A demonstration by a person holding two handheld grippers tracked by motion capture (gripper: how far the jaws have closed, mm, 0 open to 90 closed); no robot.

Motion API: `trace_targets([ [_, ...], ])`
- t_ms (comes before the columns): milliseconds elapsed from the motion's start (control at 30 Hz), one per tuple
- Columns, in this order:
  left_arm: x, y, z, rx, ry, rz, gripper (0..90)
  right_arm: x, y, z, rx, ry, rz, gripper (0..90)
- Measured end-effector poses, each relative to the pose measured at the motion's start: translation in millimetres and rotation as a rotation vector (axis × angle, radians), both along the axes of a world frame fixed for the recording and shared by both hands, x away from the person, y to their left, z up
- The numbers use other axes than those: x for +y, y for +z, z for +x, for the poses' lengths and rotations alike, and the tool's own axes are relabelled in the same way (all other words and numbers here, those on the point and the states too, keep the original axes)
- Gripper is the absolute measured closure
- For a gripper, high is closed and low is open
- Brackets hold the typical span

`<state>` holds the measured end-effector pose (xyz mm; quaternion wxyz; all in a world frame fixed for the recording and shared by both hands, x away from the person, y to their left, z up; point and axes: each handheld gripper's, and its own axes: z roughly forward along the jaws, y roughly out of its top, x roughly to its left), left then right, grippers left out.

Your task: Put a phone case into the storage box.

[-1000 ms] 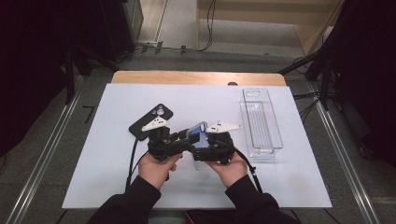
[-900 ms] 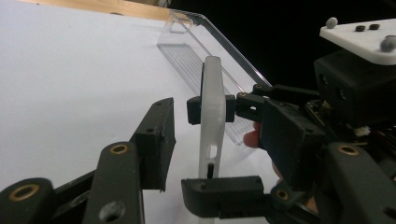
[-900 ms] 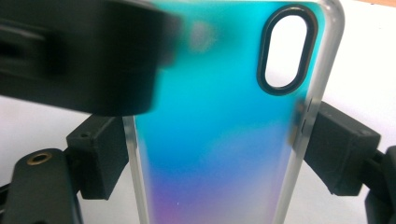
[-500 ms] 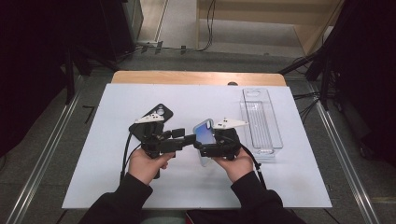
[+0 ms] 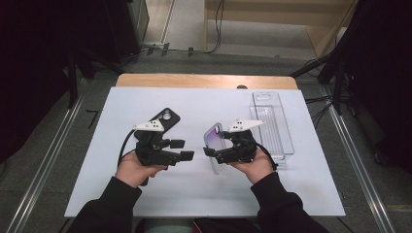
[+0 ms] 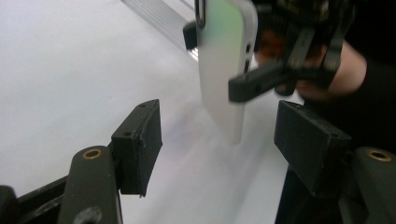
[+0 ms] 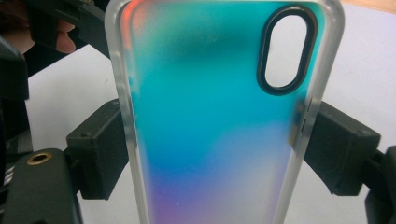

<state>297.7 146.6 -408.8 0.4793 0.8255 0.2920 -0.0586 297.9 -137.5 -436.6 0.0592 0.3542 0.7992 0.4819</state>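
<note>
White table — two phone cases, one clear tray.

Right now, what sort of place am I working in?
Probably a lab or data-recording workstation, not a home: a white table between metal floor rails, cables trailing across the floor behind, dark stands around it, and hand-held grippers handling an iridescent phone case.

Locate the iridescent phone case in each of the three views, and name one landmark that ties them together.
High view: the iridescent phone case stands on edge right of centre, clamped in the right gripper.
Left gripper view: top centre, edge-on and pale, beyond the open left gripper.
Right gripper view: centre, its back facing the camera, jaws pressing both sides.
Shared landmark: the white table mat.
</note>
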Motion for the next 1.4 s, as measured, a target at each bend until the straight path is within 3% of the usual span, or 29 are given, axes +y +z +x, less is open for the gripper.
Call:
trace_targets([
  [200,8.5,-11.7,-5.4,-0.054,-0.043,0.038,32.6,-7.7,5.9,0.3,-0.001,0.034,0.012,14.5],
  [433,12.5,-26.0,-10.8,-0.065,-0.066,0.081,32.3,-15.4,8.3,2.2,0.015,0.037,0.011,14.5],
  [567,15.0,-32.4,-12.7,-0.050,-0.067,0.088,31.9,-19.8,9.5,2.8,0.015,0.029,0.012,14.5],
  [733,21.1,-42.5,-12.4,-0.002,-0.041,0.104,31.9,-24.2,12.3,2.8,0.015,0.012,0.006,14.5],
  [833,26.8,-45.0,-13.8,-0.006,-0.032,0.115,31.9,-27.1,14.7,1.6,-0.007,-0.007,-0.003,14.5],
  [1033,39.3,-47.0,-18.4,0.005,0.007,0.116,30.1,-32.8,18.3,2.0,0.003,-0.017,0.007,14.5],
  [1167,46.8,-49.5,-19.1,0.062,0.037,0.121,29.5,-37.2,22.2,2.3,0.009,-0.033,0.013,14.5],
  [1400,51.0,-48.9,-20.3,0.036,0.058,0.124,29.4,-44.8,30.0,2.4,0.002,-0.061,0.028,14.5],
])
